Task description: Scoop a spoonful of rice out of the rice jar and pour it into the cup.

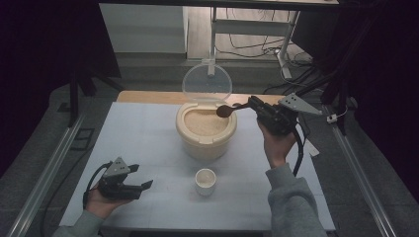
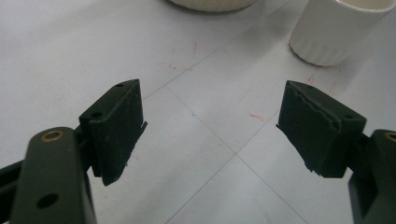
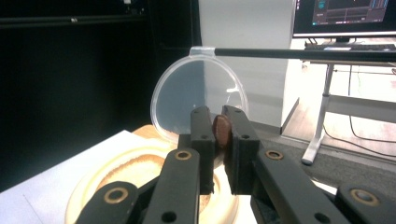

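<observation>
1 spoon (image 1: pixel 228 110), light and stiff, is clamped at its handle by right gripper (image 1: pixel 253 104); left gripper (image 1: pixel 146 185) is open.

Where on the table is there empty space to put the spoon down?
The white table is bare left of the rice container, and on the right between the cup and the sleeve. It's crowded at the container, where the right tongs hold the spoon.
</observation>
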`<state>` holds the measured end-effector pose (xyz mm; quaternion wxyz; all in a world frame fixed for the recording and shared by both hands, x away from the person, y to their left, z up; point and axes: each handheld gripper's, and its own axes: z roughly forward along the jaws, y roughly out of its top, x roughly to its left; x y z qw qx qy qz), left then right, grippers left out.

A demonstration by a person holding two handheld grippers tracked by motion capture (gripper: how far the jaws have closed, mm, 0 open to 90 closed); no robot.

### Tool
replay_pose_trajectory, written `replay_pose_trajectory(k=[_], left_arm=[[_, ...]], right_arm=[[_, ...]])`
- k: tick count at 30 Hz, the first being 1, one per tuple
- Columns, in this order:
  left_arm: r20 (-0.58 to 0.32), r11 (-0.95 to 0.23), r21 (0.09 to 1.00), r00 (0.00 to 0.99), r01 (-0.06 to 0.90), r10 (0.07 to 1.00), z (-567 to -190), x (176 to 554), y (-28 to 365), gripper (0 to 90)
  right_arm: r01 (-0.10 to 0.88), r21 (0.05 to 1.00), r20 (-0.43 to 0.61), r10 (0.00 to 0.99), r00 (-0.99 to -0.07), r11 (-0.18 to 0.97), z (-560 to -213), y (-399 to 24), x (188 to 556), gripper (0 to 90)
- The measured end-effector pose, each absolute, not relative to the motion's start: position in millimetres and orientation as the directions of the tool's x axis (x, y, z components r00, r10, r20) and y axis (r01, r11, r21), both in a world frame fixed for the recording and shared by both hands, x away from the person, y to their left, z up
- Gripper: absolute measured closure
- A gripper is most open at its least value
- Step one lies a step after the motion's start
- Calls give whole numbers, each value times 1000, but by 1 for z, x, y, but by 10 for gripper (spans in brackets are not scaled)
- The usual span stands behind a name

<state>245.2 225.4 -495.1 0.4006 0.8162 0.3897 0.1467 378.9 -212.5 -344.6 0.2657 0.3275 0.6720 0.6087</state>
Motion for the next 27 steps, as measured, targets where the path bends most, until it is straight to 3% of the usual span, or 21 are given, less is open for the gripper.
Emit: replay_pose_trajectory(k=[11,15,27], left_arm=[[-73,-374,768,652,520,755,-495,245,225,220],[-73,-374,768,651,520,755,-495,245,225,220],[-71,-376,768,652,519,755,-495,245,225,221]], right_arm=[[154,971,-43,768,-639,182,-351,-196,382,829],[204,961,-13,766,-643,188,-356,-190,385,829],[352,934,186,754,-630,63,-377,-199,397,828]])
